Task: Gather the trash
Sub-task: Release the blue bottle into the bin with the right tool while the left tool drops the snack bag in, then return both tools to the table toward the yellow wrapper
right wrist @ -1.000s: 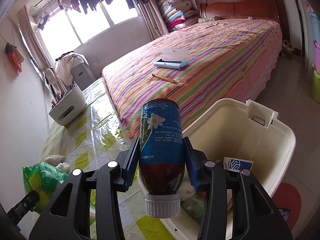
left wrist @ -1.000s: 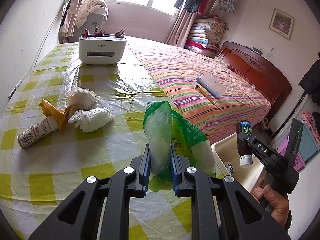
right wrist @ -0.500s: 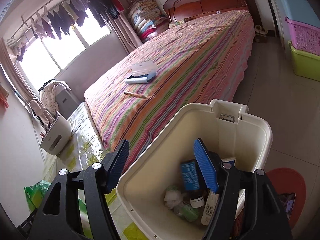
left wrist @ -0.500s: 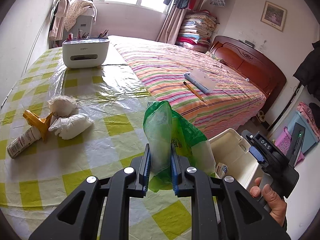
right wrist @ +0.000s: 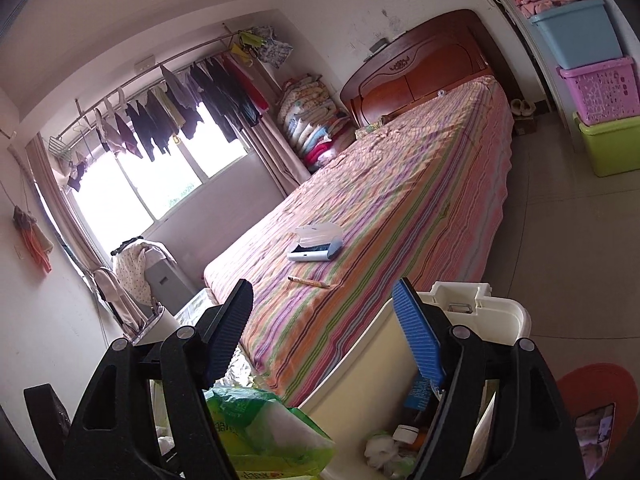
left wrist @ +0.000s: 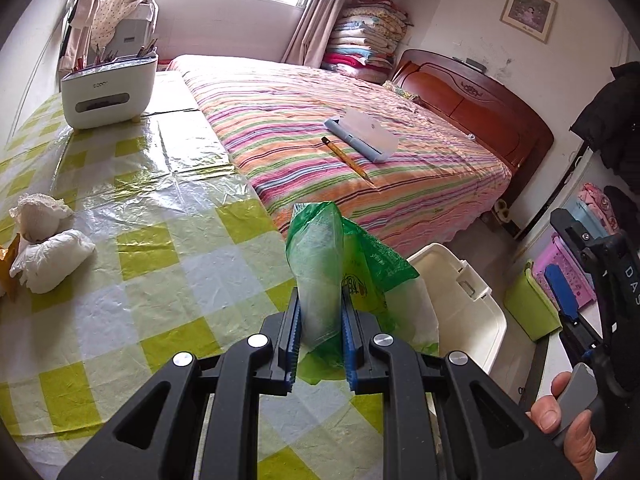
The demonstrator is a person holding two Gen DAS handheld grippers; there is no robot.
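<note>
My left gripper (left wrist: 320, 312) is shut on a green plastic bag (left wrist: 320, 248) and holds it upright over the table's right edge, just left of the cream bin (left wrist: 476, 312). The bag (right wrist: 260, 432) also shows low in the right wrist view. My right gripper (right wrist: 322, 304) is above the bin (right wrist: 360, 364); its jaws are opening and nothing is between them. A brown bottle with a blue label (right wrist: 416, 396) lies in the bin among other trash. Two white tissue wads (left wrist: 48, 256) lie on the table (left wrist: 160, 280) at the left.
A white desk organiser (left wrist: 108, 88) stands at the table's far end. The striped bed (left wrist: 340, 128) carries a pencil and a lint brush. Stacked plastic crates (right wrist: 596, 92) stand at the right. A hand (left wrist: 568, 432) holds the right gripper's handle.
The right gripper let the brown bottle drop into the bin, opened wide, then rose and tilted up. The left gripper carried the green bag rightward toward the bin.
</note>
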